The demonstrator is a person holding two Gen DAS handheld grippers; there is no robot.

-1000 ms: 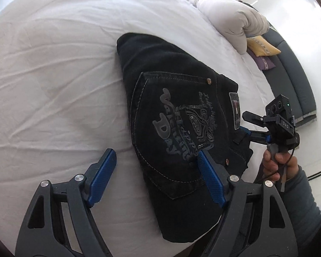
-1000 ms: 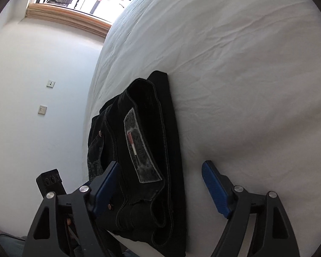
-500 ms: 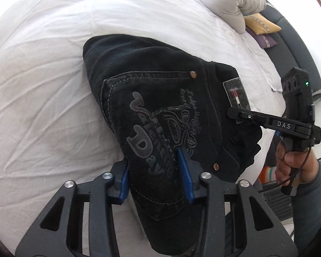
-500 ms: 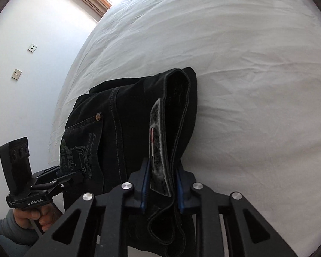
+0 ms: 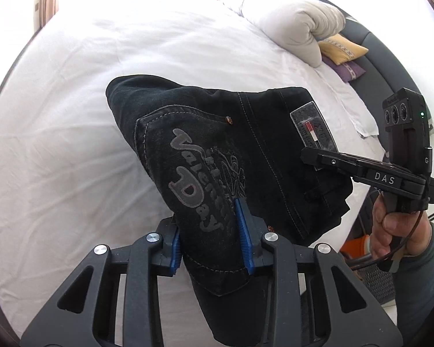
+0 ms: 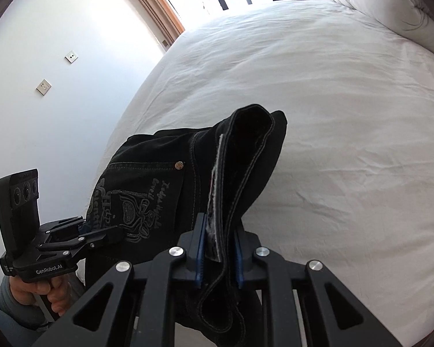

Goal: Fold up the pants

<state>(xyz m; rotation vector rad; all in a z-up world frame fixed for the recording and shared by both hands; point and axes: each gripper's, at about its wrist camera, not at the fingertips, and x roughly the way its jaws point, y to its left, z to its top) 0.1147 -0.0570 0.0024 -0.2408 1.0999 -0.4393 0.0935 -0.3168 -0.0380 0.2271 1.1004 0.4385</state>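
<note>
My left gripper and right gripper are closing tight on the black pants. They look folded small already; I only need to put them down.

The wide white bedsheet lies bare around the folded black denim pants, so a gripper can pass freely over it to the left and beyond the pants. Toward the head of the bed a rolled, bulky white duvet blocks the way, with a yellow cushion and a purple cushion just beside it against the dark grey padded headboard. In the right wrist view, the white wall with two sockets closes off the bed's left edge.
</note>
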